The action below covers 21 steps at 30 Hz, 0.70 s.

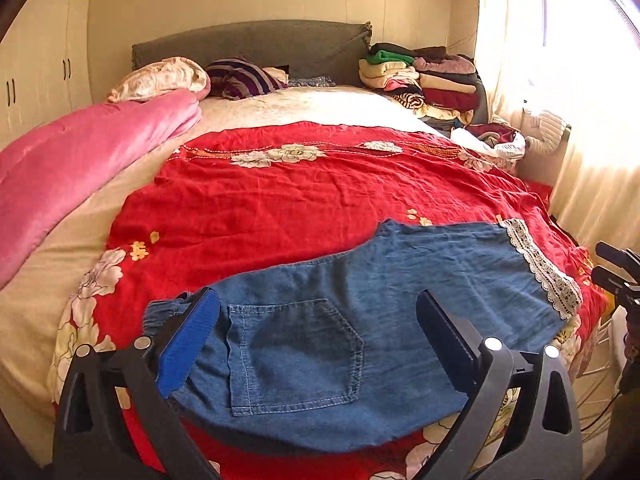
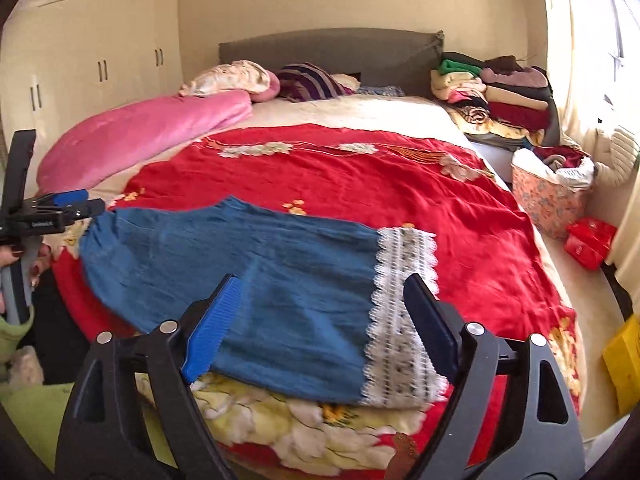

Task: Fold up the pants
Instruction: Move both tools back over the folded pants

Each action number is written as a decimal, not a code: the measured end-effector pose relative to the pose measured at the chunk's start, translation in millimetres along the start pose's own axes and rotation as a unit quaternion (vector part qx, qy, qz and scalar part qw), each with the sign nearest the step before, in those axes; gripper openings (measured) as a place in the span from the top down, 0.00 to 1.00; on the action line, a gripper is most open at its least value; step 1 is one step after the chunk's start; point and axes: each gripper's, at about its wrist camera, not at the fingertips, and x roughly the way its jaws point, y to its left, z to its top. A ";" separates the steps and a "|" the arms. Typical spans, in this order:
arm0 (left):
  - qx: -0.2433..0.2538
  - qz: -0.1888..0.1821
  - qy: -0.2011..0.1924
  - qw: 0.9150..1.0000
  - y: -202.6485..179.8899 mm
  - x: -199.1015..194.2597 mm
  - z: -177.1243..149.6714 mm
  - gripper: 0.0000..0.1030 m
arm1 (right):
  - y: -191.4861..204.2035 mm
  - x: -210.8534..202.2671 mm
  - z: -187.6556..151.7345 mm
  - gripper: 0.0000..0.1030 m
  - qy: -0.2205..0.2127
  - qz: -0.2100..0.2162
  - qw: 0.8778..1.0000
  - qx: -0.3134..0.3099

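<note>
Denim pants [image 1: 400,280] lie flat on the red bedspread [image 1: 300,200], soft and light.
Left gripper [image 1: 316,344] and right gripper [image 2: 320,320] both gape empty; pinch waistband and lace hem [image 2: 400,320] (lace snags).

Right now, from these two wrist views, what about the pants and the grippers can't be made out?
- pants near hem: left wrist view, covered by the left gripper frame.
- Waistband: left wrist view, mostly behind the blue pad.
- Layers under the top denim: hidden in both views.
- right gripper: left wrist view, cut off by the right edge; its fingers show fully only in its own view.
- Lace cuff near corner: right wrist view, partly behind the dark finger.
</note>
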 end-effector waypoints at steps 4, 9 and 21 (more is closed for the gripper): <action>0.005 -0.003 0.005 1.000 -5.5 4.2 -1.7 0.04 | 11.4 8.0 -1.2 0.17 0.002 0.002 1.000 -0.006; 0.011 -0.006 0.028 1.000 -10.8 21.5 -10.8 0.04 | 15.7 25.0 -7.2 0.17 0.029 0.001 1.000 -0.004; 0.044 -0.038 0.071 0.996 -38.7 67.2 -16.1 0.04 | 23.8 60.4 -21.5 0.15 0.077 0.000 0.997 0.002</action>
